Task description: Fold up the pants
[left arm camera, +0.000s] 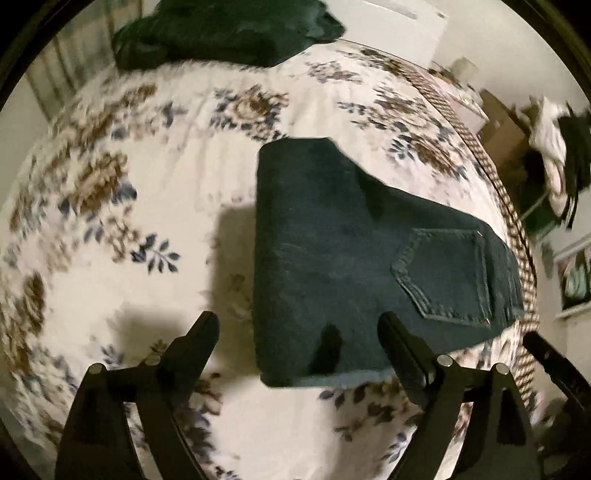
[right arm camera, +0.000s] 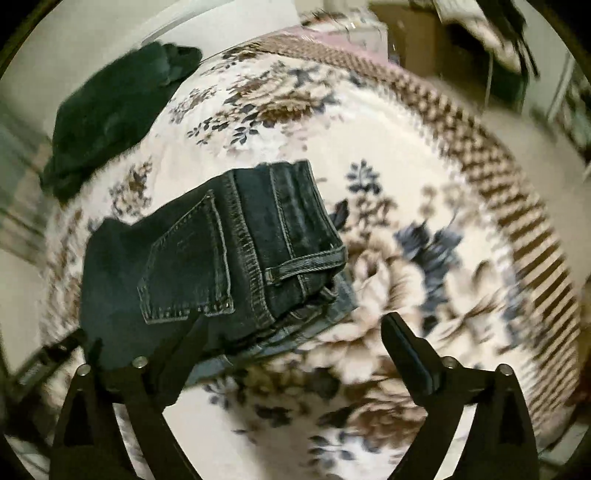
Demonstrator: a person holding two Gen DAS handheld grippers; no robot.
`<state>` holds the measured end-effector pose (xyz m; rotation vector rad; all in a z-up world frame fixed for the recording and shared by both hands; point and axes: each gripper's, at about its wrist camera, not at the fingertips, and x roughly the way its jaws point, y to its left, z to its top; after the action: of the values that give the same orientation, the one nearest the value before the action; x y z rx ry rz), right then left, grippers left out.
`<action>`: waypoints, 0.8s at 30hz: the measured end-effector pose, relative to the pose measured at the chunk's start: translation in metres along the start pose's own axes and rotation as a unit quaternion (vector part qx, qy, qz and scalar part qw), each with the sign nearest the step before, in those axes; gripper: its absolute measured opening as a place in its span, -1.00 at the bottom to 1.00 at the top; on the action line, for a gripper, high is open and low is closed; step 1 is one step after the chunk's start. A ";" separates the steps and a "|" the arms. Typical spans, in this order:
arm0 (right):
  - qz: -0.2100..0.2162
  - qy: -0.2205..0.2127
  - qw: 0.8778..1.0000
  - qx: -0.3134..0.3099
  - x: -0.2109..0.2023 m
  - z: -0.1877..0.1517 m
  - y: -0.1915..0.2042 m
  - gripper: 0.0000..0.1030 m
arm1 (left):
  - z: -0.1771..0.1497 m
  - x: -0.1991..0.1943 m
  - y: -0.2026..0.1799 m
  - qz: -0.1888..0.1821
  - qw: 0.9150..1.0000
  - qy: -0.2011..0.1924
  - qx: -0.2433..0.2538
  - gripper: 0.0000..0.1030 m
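Left tool (left arm camera: 299,325) gapes above folded pants (left arm camera: 347,258).

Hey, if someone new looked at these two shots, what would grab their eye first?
First, the folded dark jeans, back pocket up, lying mid-bed on the floral bedspread. Next, a dark green bundle of cloth at the bed's far edge. Both the left gripper and right gripper hang open above the bed, holding nothing.

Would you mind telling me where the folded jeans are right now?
The folded jeans lie on the floral bedspread, right of centre in the left wrist view, near the patterned border; a dark green garment sits apart at the far edge.
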<state>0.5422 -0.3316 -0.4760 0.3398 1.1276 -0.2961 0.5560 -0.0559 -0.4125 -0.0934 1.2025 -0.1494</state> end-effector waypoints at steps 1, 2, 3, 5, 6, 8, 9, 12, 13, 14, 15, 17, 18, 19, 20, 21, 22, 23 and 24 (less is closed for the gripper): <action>-0.008 -0.004 1.000 -0.009 -0.007 -0.001 0.004 1.00 | -0.002 -0.009 -0.006 0.005 1.000 -0.004 0.009 0.71; -0.017 -0.011 1.000 -0.018 -0.015 -0.002 0.008 1.00 | -0.003 -0.014 -0.009 0.006 1.000 -0.005 0.013 0.71; -0.028 -0.018 0.999 -0.027 -0.026 -0.003 0.012 1.00 | -0.004 -0.020 -0.012 0.007 1.000 -0.006 0.018 0.71; -0.037 -0.029 0.998 -0.038 -0.043 -0.004 0.018 1.00 | -0.007 -0.038 -0.022 0.010 0.999 -0.012 0.031 0.71; -0.037 -0.034 0.998 -0.042 -0.054 -0.005 0.019 1.00 | -0.007 -0.044 -0.027 0.011 0.999 -0.014 0.034 0.71; -0.037 -0.041 0.997 -0.046 -0.076 -0.007 0.022 1.00 | -0.012 -0.063 -0.036 0.011 0.999 -0.022 0.041 0.71; -0.035 -0.047 0.997 -0.048 -0.089 -0.008 0.022 1.00 | -0.014 -0.072 -0.039 0.011 0.999 -0.027 0.041 0.71; -0.030 -0.059 0.996 -0.059 -0.126 -0.014 0.023 1.00 | -0.024 -0.105 -0.047 0.016 0.998 -0.044 0.034 0.71; -0.030 -0.066 0.995 -0.065 -0.141 -0.017 0.023 1.00 | -0.029 -0.119 -0.049 0.016 0.998 -0.051 0.030 0.71; -0.030 -0.069 0.995 -0.068 -0.151 -0.019 0.023 1.00 | -0.033 -0.130 -0.052 0.017 0.998 -0.055 0.028 0.71; -0.029 -0.074 0.994 -0.073 -0.166 -0.023 0.022 1.00 | -0.037 -0.140 -0.055 0.018 0.998 -0.060 0.027 0.71; -0.027 -0.083 0.993 -0.077 -0.192 -0.030 0.019 1.00 | -0.047 -0.165 -0.059 0.019 0.997 -0.073 0.022 0.71; -0.026 -0.090 0.992 -0.082 -0.212 -0.035 0.016 1.00 | -0.053 -0.180 -0.061 0.021 0.996 -0.081 0.019 0.71; -0.026 -0.096 0.991 -0.086 -0.228 -0.040 0.013 1.00 | -0.058 -0.191 -0.063 0.022 0.996 -0.087 0.017 0.71; -0.025 -0.103 0.990 -0.090 -0.244 -0.044 0.011 1.00 | -0.063 -0.206 -0.064 0.023 0.995 -0.095 0.015 0.71; -0.023 -0.108 0.990 -0.093 -0.257 -0.048 0.010 1.00 | -0.067 -0.217 -0.066 0.024 0.994 -0.102 0.015 0.71; -0.020 -0.114 0.988 -0.099 -0.277 -0.054 0.008 1.00 | -0.073 -0.232 -0.068 0.026 0.994 -0.110 0.013 0.71; -0.018 -0.118 0.988 -0.101 -0.289 -0.057 0.007 1.00 | -0.079 -0.247 -0.069 0.029 0.992 -0.118 0.013 0.71; -0.015 -0.127 0.986 -0.106 -0.311 -0.065 0.005 1.00 | -0.085 -0.261 -0.072 0.032 0.991 -0.126 0.013 0.71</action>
<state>0.3663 -0.2824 -0.2156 0.0924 0.9041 -0.2351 0.3798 -0.0832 -0.1919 -0.0487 0.9493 -0.0943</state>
